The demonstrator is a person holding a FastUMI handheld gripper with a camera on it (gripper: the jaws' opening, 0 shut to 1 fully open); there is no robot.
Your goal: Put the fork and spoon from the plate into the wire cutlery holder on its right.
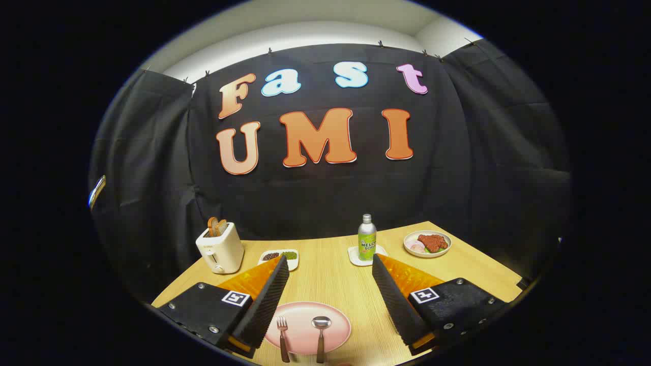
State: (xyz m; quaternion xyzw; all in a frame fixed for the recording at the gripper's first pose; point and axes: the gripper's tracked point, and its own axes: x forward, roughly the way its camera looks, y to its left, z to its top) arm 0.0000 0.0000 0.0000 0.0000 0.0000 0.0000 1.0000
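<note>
Cutlery lies low and near, framed between the two fingers: the fork (282,336) and the spoon (321,335) rest side by side on the pink plate (305,312), fork to the left, spoon to the right, apart from each other. Both have their long axis running near to far, wooden-looking handles toward the near edge of the wooden table (330,277), tines and bowl pointing away toward the far side. The fork sits just beside the left finger; the spoon lies closer to the middle of the gap.

The gripper (330,267) is spread wide and carries nothing. Its ribbed black pads stand well apart, neither touching the plate nor either utensil, and the fingertips reach out beyond the plate, so the utensils are below and behind the tips rather than ahead of them. In my judgement the gripper must draw back and tip downward before it can close across either handle, and since the handles run along the fingers' own direction, closing sideways across a handle suits the present wrist angle.

Farther off stand a toaster (220,247) with toast at the far left, a small dish (280,256) beside it, a green bottle (366,238) on a coaster, and a plate of food (427,243) at the far right.
</note>
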